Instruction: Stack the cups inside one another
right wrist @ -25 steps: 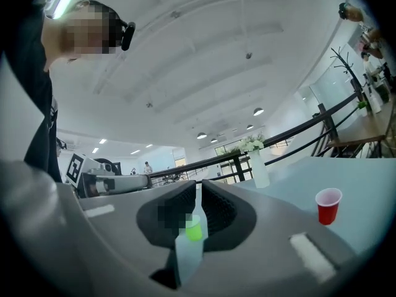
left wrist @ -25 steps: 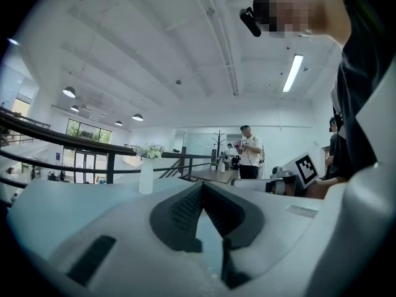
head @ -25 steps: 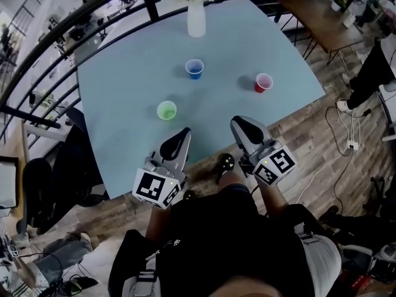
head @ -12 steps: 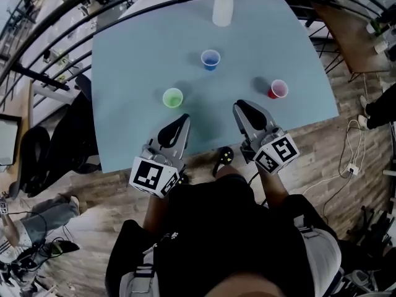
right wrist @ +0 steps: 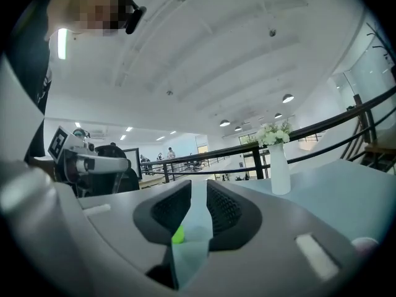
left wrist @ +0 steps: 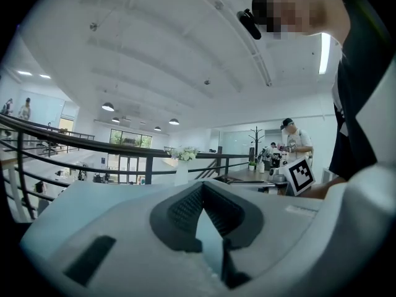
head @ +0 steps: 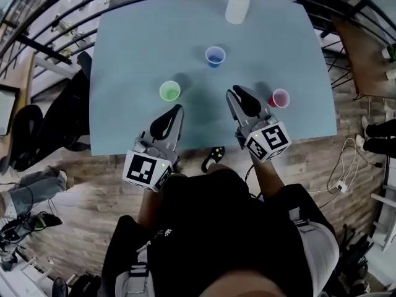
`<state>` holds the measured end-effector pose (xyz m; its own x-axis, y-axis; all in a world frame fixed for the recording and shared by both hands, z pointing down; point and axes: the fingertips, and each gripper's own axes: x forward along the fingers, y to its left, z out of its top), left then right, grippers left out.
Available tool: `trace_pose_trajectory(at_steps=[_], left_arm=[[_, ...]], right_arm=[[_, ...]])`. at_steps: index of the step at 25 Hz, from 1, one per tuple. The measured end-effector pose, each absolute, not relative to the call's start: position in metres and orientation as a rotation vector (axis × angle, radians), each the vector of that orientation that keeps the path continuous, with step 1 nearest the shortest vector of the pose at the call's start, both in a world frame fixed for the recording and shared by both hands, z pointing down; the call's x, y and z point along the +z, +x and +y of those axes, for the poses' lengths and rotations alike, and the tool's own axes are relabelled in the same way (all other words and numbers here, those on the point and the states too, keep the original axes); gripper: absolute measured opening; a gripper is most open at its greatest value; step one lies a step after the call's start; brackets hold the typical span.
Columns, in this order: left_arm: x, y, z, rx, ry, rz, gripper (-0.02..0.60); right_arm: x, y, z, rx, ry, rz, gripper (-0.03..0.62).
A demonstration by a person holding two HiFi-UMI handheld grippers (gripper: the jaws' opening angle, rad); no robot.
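- The table (head: 124, 54), pale blue, carries all three cups. They stand upright and well apart, and none is nested yet, so I judge the task barely begun.
- A dark railing (head: 55, 48) curves round the table's far and left edges, clear of the working area.
- The vase (head: 238, 6) of white flowers stands at the middle of the far edge, behind the blue cup. A long reach past that cup could tip it.
- The left gripper (head: 173, 113) hangs over the near edge with its tips pressed together and nothing in them, aimed towards the green cup.
- The right gripper (head: 238, 98) is further in over the table, with the red cup just beside it. Its jaws have just been opening to a narrow slit and nothing is between them.
- That slit looks too narrow for a cup wall, so pushing in now would likely shove the light cup over or off the edge.
- The red cup (head: 279, 98) sits nearest the right edge, so it is the easiest one to knock off the table.
- The green cup (head: 169, 91) stands towards the near-left.
- The blue cup (head: 215, 55) stands mid-table, towards the far edge.
- Nothing blocks the way between the cups.
- A small black item (head: 213, 158) lies on the floor below the near edge; it may be a controller, but it is too small to tell.
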<state>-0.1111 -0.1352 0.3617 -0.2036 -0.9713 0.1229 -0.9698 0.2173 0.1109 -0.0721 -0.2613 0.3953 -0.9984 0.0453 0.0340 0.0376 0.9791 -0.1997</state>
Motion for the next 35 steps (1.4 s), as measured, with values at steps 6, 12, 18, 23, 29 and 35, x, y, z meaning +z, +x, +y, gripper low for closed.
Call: trace_pose_trajectory(at_steps=[6, 12, 18, 23, 29, 35], left_arm=[[0.361, -0.119, -0.141, -0.004, 1.776, -2.398, -0.006], [0.362, -0.129, -0.139, -0.014, 1.667, -2.452, -0.006], [0.366, -0.135, -0.128, -0.008, 1.579, -2.490, -0.005], [0.369, -0.143, -0.118, -0.004, 1.490, -2.537, -0.004], [0.370, -0.149, -0.116, 0.006, 1.413, -2.570, -0.003], [0.366, -0.152, -0.118, -0.030, 1.401, -2.614, -0.003]], right_arm=[[0.411, -0.096, -0.283, 0.262, -0.079, -3.063, 0.086], [0.429, -0.126, -0.300, 0.231, -0.073, -3.037, 0.118], [0.453, -0.154, -0.311, 0.158, -0.055, -2.983, 0.184], [0.474, -0.173, -0.322, 0.112, -0.053, -2.941, 0.213], [0.500, -0.191, -0.342, 0.056, -0.044, -2.879, 0.244], [0.521, -0.208, -0.346, 0.010, -0.096, -2.819, 0.292]])
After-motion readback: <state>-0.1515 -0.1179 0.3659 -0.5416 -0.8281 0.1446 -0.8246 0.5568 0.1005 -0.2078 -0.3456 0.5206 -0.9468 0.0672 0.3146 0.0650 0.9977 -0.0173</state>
